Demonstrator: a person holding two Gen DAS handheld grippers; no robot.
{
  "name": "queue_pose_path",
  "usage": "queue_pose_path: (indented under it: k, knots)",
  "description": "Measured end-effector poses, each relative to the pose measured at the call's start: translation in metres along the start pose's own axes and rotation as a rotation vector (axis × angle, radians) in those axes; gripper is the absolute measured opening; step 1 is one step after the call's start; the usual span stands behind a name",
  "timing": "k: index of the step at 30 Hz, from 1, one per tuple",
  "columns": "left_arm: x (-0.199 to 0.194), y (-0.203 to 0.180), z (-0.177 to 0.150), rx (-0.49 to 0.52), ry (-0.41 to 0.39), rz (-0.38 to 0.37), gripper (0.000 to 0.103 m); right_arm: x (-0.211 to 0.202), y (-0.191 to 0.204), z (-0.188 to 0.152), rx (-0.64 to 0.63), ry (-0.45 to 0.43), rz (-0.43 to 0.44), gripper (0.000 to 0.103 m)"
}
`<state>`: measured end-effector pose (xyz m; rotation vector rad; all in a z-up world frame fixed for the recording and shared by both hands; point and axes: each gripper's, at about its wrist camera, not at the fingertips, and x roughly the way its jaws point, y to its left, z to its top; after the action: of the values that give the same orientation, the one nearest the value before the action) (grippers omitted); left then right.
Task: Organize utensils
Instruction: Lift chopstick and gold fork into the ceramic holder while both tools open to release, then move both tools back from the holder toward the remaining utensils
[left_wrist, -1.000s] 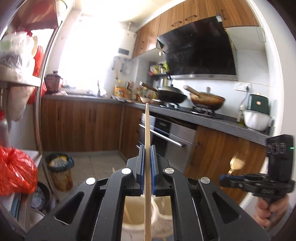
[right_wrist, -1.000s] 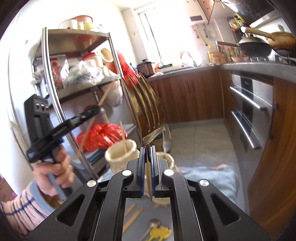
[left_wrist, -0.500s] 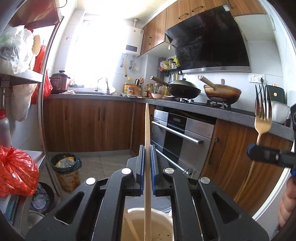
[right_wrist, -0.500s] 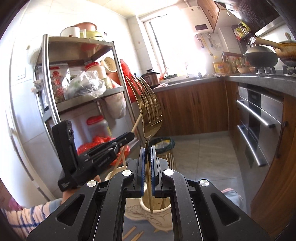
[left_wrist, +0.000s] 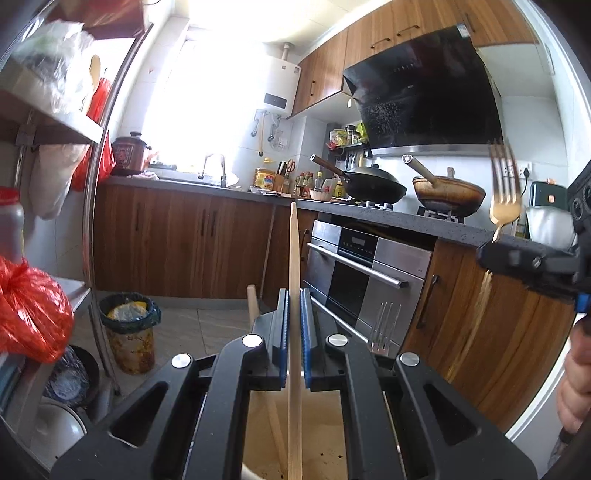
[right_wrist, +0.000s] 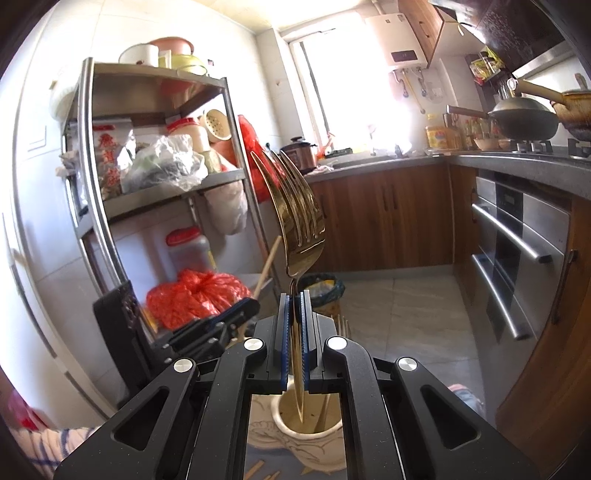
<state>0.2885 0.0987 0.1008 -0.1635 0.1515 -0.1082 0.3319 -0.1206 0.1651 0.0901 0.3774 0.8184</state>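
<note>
your left gripper (left_wrist: 293, 325): clamps upright chopstick (left_wrist: 294, 266) over holder (left_wrist: 317, 435). your right gripper (right_wrist: 294, 332): clamps gold fork (right_wrist: 295, 221), tines up, over pot (right_wrist: 295, 439).

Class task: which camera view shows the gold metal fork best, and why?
The right wrist view: the gold metal fork stands large and sharp at centre, tines up, clamped in the right hand-held gripper. The left wrist view shows the fork only small and blurred at the right edge.

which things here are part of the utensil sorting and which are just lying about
In the job: chopstick in left gripper; gold fork in right gripper; holder.
Lying about: woks, bin, red bag.
</note>
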Motion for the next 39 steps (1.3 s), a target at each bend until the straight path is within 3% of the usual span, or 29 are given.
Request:
queue_pose_path:
  k: [6, 16, 23, 29, 32, 39]
  knots:
    - [-0.015, 0.004, -0.02, -0.019, 0.015, -0.001, 0.006, 0.022, -0.009, -0.013, 0.009, 0.071, -0.016, 0.006]
    - [-0.026, -0.009, -0.021, 0.038, 0.082, 0.043, 0.006, 0.056, -0.013, -0.039, 0.022, 0.184, -0.009, 0.006]
    - [-0.021, -0.012, -0.019, 0.05, 0.122, 0.089, 0.006, 0.075, -0.022, -0.046, 0.057, 0.208, 0.001, 0.006]
    - [-0.019, -0.011, -0.018, 0.048, 0.129, 0.082, 0.008, 0.082, -0.029, -0.048, 0.091, 0.201, 0.0, 0.007]
    - [-0.023, -0.013, -0.017, 0.048, 0.118, 0.077, 0.017, 0.083, -0.031, -0.049, 0.099, 0.197, -0.003, 0.007]
    - [-0.05, -0.019, -0.007, 0.062, 0.055, 0.068, 0.054, 0.074, -0.028, -0.052, 0.08, 0.189, -0.013, 0.014]
